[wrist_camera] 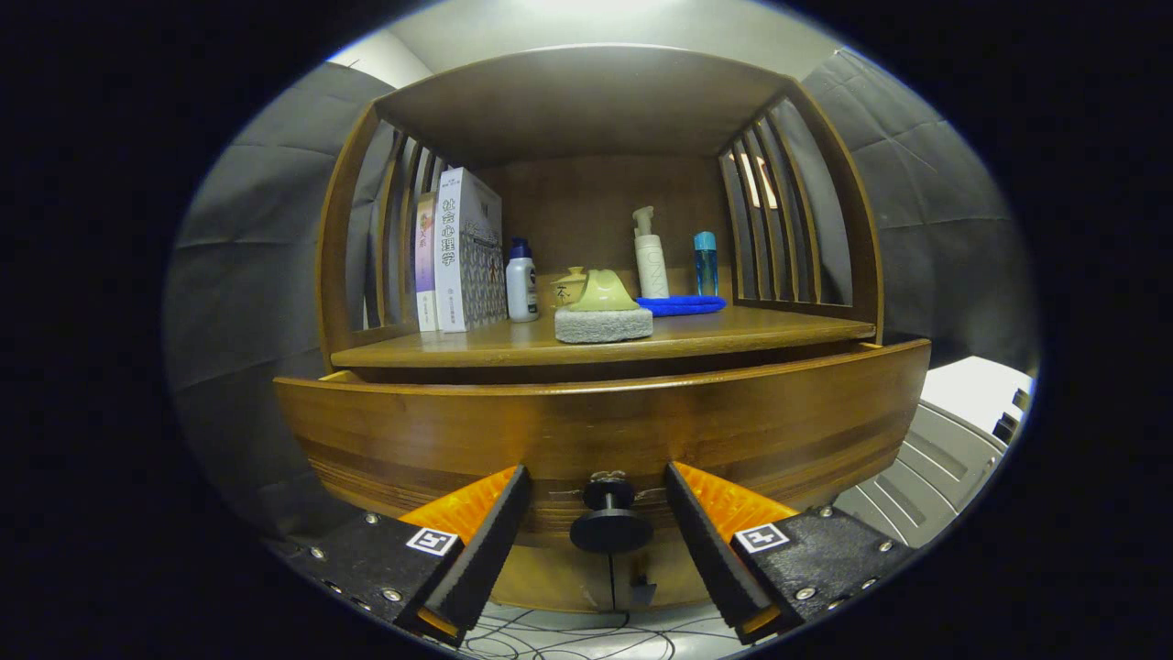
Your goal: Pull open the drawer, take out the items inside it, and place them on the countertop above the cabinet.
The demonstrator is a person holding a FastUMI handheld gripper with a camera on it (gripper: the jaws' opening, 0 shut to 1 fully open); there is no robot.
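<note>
The drawer [605, 431] stands a little way out from the cabinet, a dark gap showing between its front and the surface [641, 344] above. Its knob [610, 522] sits low on the front, squarely between your claw's [597, 536] fingers, which are spread wide with neither one touching it. So the claw is released, holding nothing.

What lies inside the drawer can't be seen from here; the front hides it.

To do this step well, close evenly so both fingers meet the knob's stem behind the disc, not the disc's rim, where they would likely slip off. Then pull straight back along the drawer's run; any sideways drag may bind it.

On the surface, a sponge [603, 323] with a pale object on top sits near the front edge, with books [463, 252], bottles [651, 252] and a blue cloth [681, 304] behind. Bare wood shows to the right for setting things down.
</note>
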